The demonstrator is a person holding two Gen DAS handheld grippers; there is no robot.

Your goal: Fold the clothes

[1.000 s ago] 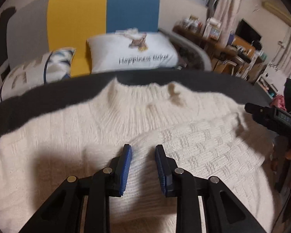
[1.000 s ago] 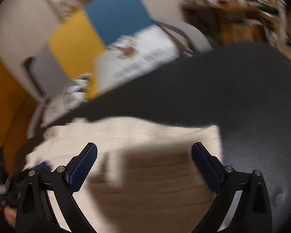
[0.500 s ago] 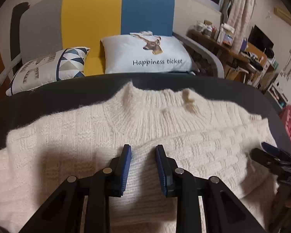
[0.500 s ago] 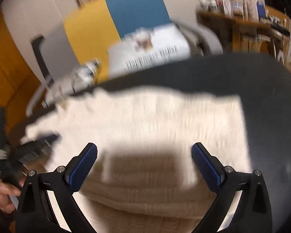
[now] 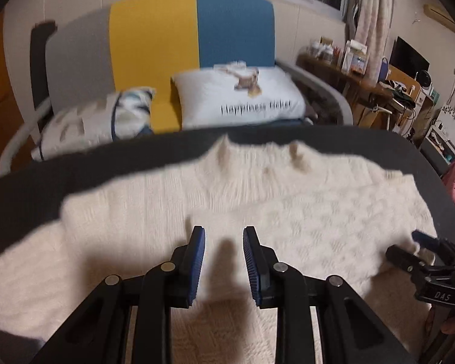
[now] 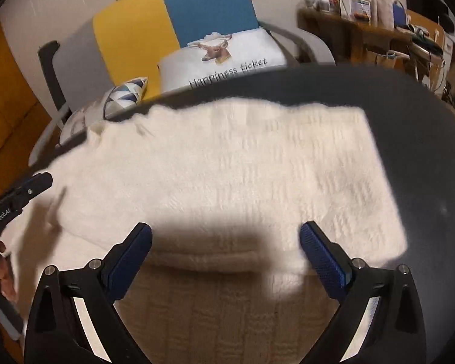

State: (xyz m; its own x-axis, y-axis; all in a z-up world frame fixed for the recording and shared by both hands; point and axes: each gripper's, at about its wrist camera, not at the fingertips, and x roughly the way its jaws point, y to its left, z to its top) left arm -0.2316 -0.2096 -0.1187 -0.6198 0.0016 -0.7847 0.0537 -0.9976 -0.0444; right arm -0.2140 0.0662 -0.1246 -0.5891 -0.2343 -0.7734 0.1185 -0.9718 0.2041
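1. The cream knit sweater is spread out flat on a dark round table, with the neck toward the far edge by the sofa. In the right wrist view it covers most of the tabletop, and there's a folded layer lying across the middle of it.
2. The left gripper hovers over the sweater with its blue pads only a little way apart. Nothing is pinched between them as far as I can see, just the knit and a shadow in the gap, so it's let go.
3. The right gripper has its jaws spread really wide over the near part of the sweater, gripping nothing.
4. In the left wrist view the right gripper shows up at the right edge of the sweater, low on that side.
5. On the sofa behind the table there's a white pillow with a deer on it and a patterned pillow next to it.
6. It's all a bit blurry, honestly.
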